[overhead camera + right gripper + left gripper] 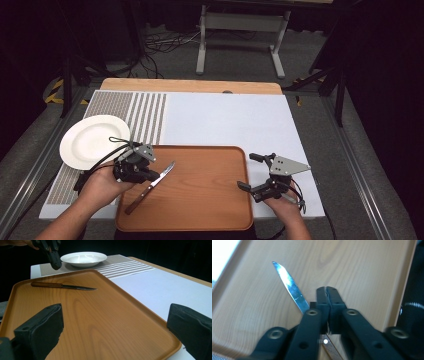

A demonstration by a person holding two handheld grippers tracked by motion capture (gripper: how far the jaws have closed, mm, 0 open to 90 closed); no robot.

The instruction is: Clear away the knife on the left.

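Hovering with jaws closed on nothing, the left claw (pixel 150 176) sits above the knife (pixel 150 186), which lies diagonally on the tray (pixel 200 210); the right claw (pixel 247 172) stands wide, farther off.

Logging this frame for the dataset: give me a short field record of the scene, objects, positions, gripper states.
tray: wooden tray on the white mat, near edge
knife: knife lying flat on the tray's left part, not held
plate: white plate left of the tray, empty
left gripper: left gripper shut on nothing, above the knife
right gripper: right gripper open, at the tray's right edge
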